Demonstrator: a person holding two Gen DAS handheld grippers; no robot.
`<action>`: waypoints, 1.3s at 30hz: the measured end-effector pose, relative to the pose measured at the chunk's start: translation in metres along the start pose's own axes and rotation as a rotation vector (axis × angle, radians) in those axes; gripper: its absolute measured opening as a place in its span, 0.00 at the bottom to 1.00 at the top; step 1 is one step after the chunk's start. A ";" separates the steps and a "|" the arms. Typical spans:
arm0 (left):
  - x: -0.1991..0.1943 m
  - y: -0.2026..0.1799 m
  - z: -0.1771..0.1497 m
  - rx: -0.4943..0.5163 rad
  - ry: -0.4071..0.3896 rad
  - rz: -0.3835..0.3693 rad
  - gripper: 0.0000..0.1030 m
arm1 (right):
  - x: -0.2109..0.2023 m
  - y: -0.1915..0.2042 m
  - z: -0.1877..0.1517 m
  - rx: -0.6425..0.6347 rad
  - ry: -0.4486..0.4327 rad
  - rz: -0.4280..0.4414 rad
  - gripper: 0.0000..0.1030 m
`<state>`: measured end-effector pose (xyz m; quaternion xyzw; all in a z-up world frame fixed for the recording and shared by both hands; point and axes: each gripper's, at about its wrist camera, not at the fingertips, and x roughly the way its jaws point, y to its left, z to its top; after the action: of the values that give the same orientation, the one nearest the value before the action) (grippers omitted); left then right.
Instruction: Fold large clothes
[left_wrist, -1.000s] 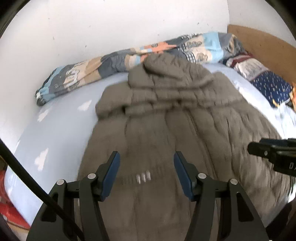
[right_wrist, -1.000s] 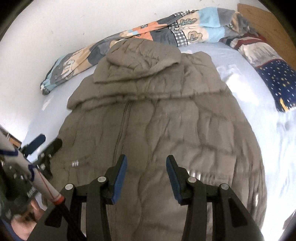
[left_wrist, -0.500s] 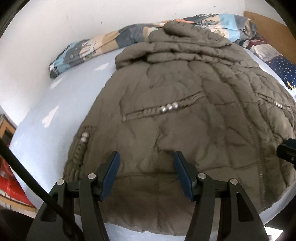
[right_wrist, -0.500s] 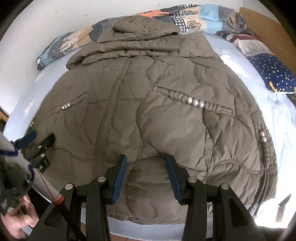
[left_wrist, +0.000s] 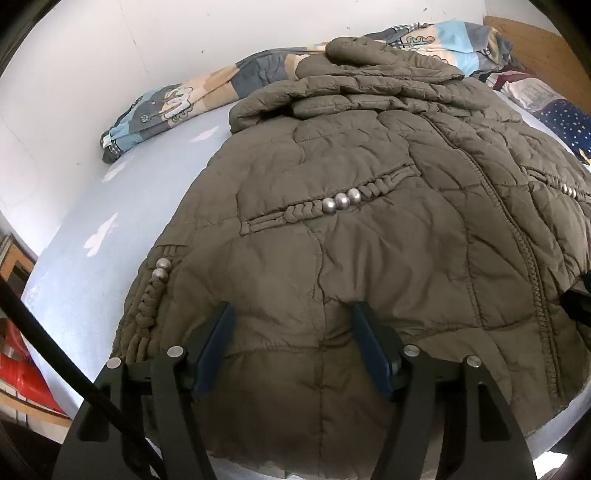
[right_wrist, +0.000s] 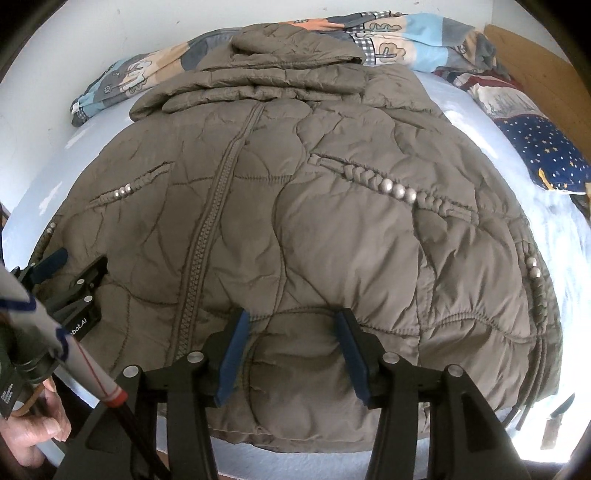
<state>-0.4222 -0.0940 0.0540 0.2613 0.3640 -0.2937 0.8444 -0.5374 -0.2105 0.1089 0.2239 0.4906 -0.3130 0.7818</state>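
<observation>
I have the coat (right_wrist: 314, 206) lying flat and zipped on the bed (left_wrist: 92, 206), hood toward the wall, its bottom edge nearest me at the edge of the mattress. My left gripper (left_wrist: 291, 343) and right gripper (right_wrist: 291, 350) both hang over that bottom edge, one on each side of the zip (right_wrist: 207, 236), and both have just been opening their jaws: they stand about half apart, with padded cloth bulging up between the blue pads but not pinched, so neither has hold of anything. To do this step well, I judge I should sink each gripper until the lower finger slides under the hem, then close on all layers at once, since the stuffing is thick and slippery. I would keep the two grips level so the fold toward the hood stays straight, and lift slowly to avoid dragging the coat off the bed.
</observation>
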 end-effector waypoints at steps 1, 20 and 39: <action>0.000 0.000 0.000 0.000 -0.001 0.001 0.65 | 0.001 0.000 0.000 -0.003 0.000 -0.002 0.53; 0.003 0.002 0.002 -0.022 0.020 0.016 0.73 | 0.003 0.002 -0.002 -0.017 -0.007 -0.001 0.57; -0.001 0.000 0.002 -0.042 0.033 0.042 0.75 | -0.062 -0.092 -0.016 0.272 -0.144 0.004 0.60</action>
<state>-0.4217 -0.0950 0.0565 0.2557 0.3785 -0.2637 0.8496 -0.6325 -0.2484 0.1545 0.3056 0.3861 -0.3901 0.7780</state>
